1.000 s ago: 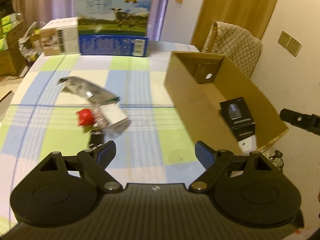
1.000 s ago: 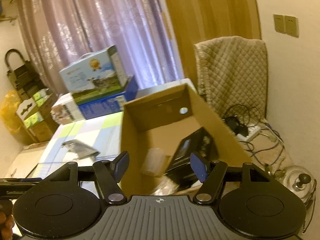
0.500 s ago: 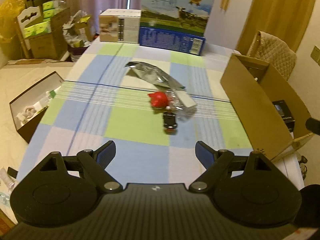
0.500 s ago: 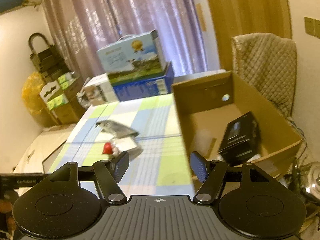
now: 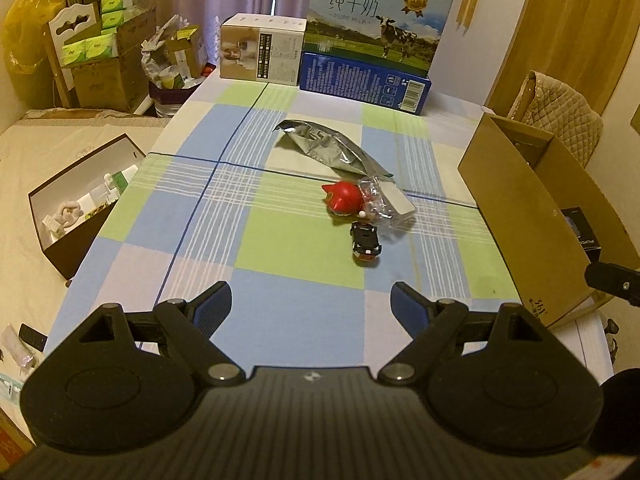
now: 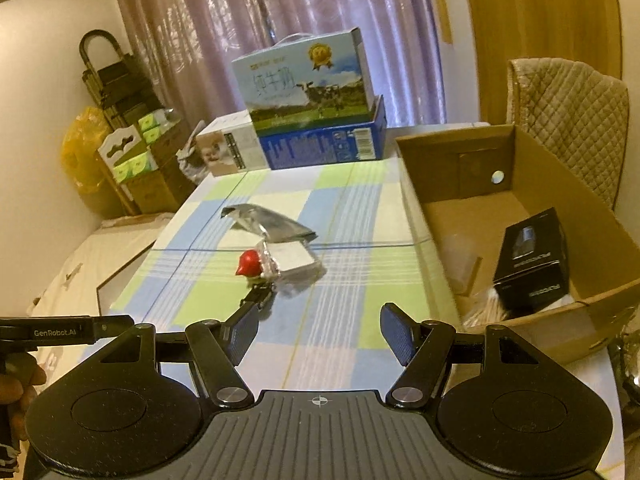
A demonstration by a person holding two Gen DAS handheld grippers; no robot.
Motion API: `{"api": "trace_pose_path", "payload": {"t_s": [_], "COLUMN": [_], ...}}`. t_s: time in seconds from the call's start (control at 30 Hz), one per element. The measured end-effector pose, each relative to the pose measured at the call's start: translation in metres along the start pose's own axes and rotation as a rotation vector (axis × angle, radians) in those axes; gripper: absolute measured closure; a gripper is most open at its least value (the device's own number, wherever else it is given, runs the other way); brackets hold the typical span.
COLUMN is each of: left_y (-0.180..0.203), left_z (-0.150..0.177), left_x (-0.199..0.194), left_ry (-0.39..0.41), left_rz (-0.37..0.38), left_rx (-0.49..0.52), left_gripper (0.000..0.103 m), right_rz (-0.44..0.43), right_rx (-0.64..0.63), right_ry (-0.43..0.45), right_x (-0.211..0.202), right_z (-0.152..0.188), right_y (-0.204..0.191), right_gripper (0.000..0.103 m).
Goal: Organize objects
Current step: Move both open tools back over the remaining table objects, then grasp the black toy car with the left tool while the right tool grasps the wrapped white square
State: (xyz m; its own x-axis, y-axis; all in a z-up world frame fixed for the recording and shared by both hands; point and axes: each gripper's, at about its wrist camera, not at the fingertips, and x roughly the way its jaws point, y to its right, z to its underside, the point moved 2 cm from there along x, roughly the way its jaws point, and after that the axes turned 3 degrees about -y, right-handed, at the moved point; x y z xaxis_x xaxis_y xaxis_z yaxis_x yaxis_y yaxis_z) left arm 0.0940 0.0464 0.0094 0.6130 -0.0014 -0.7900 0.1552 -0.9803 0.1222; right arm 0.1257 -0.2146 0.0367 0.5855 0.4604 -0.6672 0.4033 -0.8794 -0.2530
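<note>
Currently both claws hang above the near end of the checked surface (image 5: 280,248), jaws spread wide and holding nothing: the left claw (image 5: 311,307) and the right claw (image 6: 318,334). Mid-surface lie a red toy (image 5: 345,199), a clear packet (image 5: 386,204) touching it, a small black toy car (image 5: 365,242) just in front, and a silver foil bag (image 5: 328,148) behind. On the right stands an open cardboard box (image 6: 516,208) with a black box (image 6: 534,262) inside
</note>
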Motion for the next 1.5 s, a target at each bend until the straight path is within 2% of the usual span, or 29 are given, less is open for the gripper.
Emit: {"api": "trace_pose_path", "payload": {"t_s": [0.5,1.03,1.2,1.5], "left_y": [-0.004,0.023,0.031,0.043], "left_z": [0.000,-0.025,-0.033,-0.041], "left_x": [0.024,0.105,0.133,0.179], "left_ry": [-0.031,-0.076,-0.086,-0.106], "left_rz": [0.002,0.037,0.080,0.118], "left_rx": [-0.006,0.079,0.103,0.167], "left_gripper": [0.018,0.019,0.021,0.033], "right_rz": [-0.010,-0.036,-0.032,-0.035], "right_rx": [-0.034,-0.083,-0.103,-0.093], "right_ry": [-0.037,-0.115,-0.127,-0.153], "right_x": [0.036,0.122,0.151,0.186], "right_z": [-0.006,-0.020,-0.027,-0.033], "right_y": [-0.005,0.010,0.017,0.029], "right_gripper": [0.038,0.038,0.038,0.038]}}
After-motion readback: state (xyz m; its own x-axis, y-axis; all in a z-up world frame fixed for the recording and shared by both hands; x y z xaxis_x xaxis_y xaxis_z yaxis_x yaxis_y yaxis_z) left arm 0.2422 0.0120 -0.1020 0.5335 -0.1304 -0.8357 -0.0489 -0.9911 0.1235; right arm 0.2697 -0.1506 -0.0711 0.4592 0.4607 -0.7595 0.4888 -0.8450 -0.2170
